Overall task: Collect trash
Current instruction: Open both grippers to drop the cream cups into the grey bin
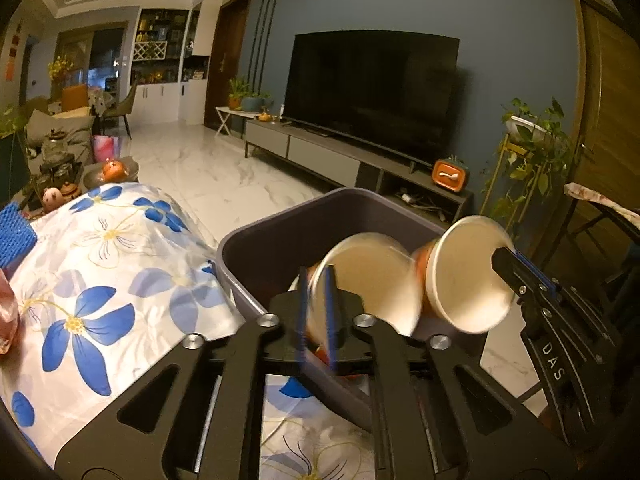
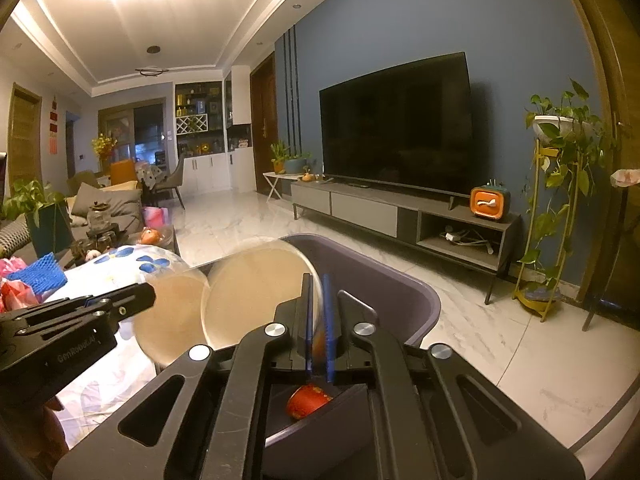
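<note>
Holding two paper cups over the grey waste bin (image 1: 256,264): left gripper (image 1: 318,316) clenched on one paper cup (image 1: 372,276), right gripper (image 2: 319,328) on the other (image 2: 260,288). One red cup (image 2: 308,402) lies binned (blue foam net (image 1: 14,232) remains on the floral tablecloth (image 1: 120,280)).

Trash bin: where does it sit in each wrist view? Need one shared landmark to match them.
Left wrist view: the dark trash bin sits centre, just past the left gripper, at the edge of the floral-cloth table.
Right wrist view: the bin sits lower centre to right, under the right gripper.
Shared landmark: the orange retro-TV ornament on the TV console.
</note>
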Demonstrator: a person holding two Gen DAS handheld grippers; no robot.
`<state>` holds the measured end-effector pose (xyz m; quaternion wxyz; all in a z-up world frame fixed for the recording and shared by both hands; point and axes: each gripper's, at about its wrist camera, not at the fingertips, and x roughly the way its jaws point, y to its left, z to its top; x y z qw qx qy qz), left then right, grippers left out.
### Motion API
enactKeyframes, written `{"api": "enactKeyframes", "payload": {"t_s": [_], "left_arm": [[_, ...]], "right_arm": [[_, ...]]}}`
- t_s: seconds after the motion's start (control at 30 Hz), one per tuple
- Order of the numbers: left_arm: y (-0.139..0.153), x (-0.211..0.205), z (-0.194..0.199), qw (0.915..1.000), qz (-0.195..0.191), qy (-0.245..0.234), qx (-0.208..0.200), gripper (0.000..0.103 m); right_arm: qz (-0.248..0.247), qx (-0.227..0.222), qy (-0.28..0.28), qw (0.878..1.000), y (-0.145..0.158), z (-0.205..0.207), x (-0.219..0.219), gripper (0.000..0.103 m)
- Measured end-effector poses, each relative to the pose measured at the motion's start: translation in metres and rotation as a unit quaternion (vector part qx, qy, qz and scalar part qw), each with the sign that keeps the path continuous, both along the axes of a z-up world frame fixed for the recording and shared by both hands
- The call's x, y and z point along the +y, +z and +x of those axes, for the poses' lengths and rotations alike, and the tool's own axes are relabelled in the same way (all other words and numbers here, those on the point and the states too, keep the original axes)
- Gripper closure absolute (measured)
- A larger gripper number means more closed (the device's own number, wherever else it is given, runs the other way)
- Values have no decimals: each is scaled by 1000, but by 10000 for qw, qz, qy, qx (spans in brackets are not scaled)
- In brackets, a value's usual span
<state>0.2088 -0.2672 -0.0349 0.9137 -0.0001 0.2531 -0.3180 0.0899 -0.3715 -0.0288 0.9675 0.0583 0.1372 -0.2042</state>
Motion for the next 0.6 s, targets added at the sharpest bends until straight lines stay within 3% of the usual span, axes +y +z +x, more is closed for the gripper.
{"api": "enactKeyframes", "payload": {"t_s": [0.07,0.13,0.23,0.37,0.47,0.6], "left_arm": [[0,2,0,10000,-23,40,-4,63],[1,7,-2,9999,-110,83,-44,47],[5,20,-6,9992,-260,300,-102,30],[12,37,-15,9977,-361,525,-223,19],[17,51,-28,9954,-294,789,-455,12],[20,77,-44,9907,-186,1185,-650,10]], "right_arm": [[13,-41,-1,10000,0,-1,-1,87],[20,-73,-22,10000,2,-3,-3,78],[20,-117,-25,9999,2,-7,-3,76],[-46,-256,-34,9997,7,-19,3,57],[-70,-362,-13,9993,10,-29,9,50],[-16,-455,94,9989,14,-39,19,40]]}}
